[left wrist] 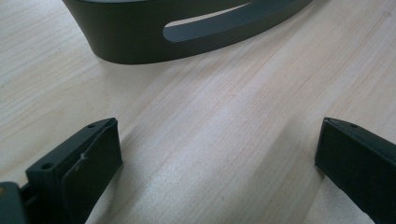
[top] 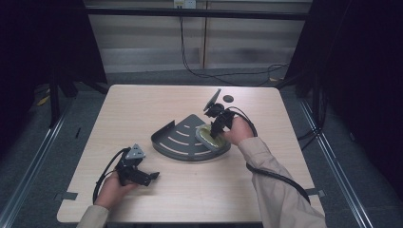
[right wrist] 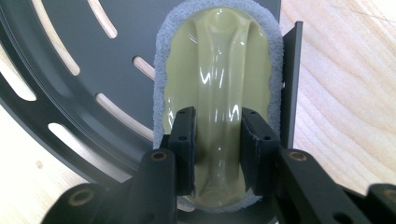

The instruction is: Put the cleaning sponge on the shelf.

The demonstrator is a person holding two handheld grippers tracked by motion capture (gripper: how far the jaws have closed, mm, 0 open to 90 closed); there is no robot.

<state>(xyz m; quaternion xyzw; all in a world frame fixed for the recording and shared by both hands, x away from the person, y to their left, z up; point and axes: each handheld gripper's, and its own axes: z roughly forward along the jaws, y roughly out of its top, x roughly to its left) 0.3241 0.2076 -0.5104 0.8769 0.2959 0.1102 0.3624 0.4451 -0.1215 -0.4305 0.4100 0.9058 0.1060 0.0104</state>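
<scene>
Here right gripper [right wrist: 217, 151] clamps scrubber [right wrist: 217, 70] ridge on slotted tray [top: 176, 137]; left gripper [left wrist: 217, 154] wide open, empty, over table [left wrist: 233, 102].

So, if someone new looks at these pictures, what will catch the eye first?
Probably the pale yellow-green scrubber with its grey fuzzy rim, lying on the dark slotted corner shelf in the middle of the table. The right gripper is shut on its raised handle ridge. The left gripper rests open over bare wood, near the shelf's wall.
</scene>
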